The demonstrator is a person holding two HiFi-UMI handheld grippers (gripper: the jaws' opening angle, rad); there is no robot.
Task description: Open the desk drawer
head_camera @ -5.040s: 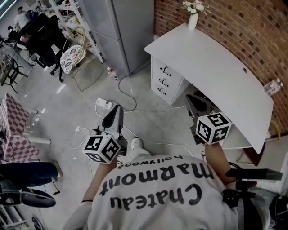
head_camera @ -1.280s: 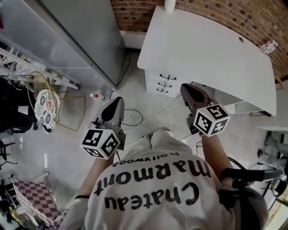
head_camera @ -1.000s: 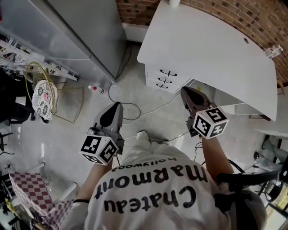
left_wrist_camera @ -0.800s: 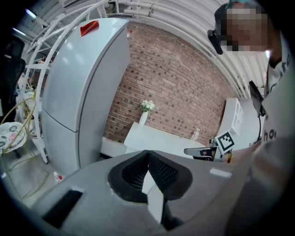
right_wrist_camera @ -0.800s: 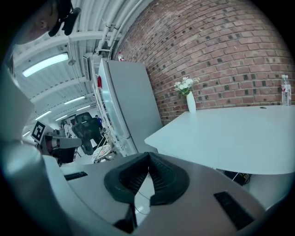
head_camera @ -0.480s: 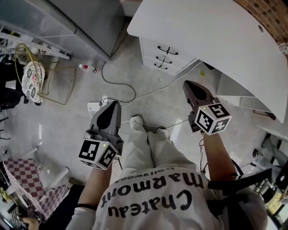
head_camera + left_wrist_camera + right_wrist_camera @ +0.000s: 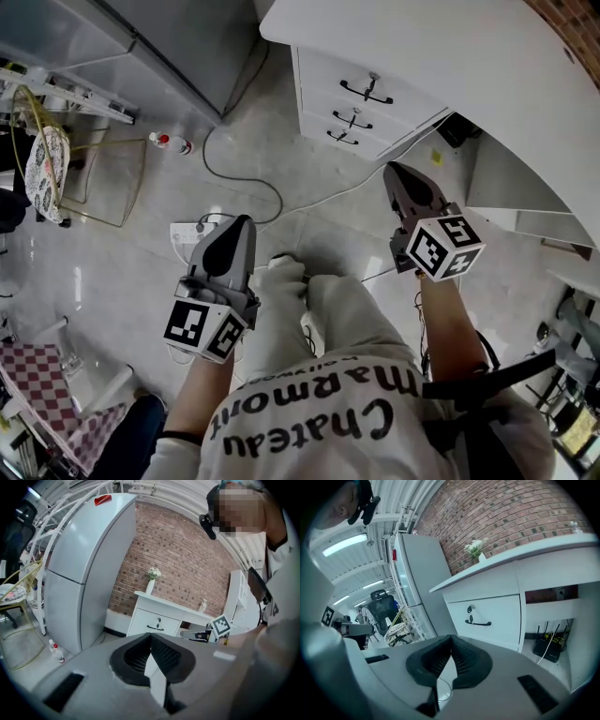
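Note:
A white desk [image 7: 441, 56] stands against a brick wall, with a stack of three drawers [image 7: 361, 108] under its left end. Each drawer front carries a dark handle; the top handle [image 7: 367, 91] shows in the head view and again in the right gripper view as the top handle [image 7: 478, 622]. My right gripper [image 7: 394, 172] is shut and empty, held low in front of the drawers and well short of them. My left gripper [image 7: 242, 225] is also shut and empty, over the floor to the left, farther from the desk [image 7: 161, 606].
A grey cabinet [image 7: 178, 37] stands left of the desk. A cable [image 7: 253, 178] loops across the floor to a power strip [image 7: 192, 234]. A small bottle [image 7: 169, 142] lies near the cabinet. The person's legs and shoes [image 7: 286, 281] are between the grippers.
Both grippers and the head have sunk toward the floor. The drawers now look larger and closer in the head view. Both pairs of jaws stayed shut.

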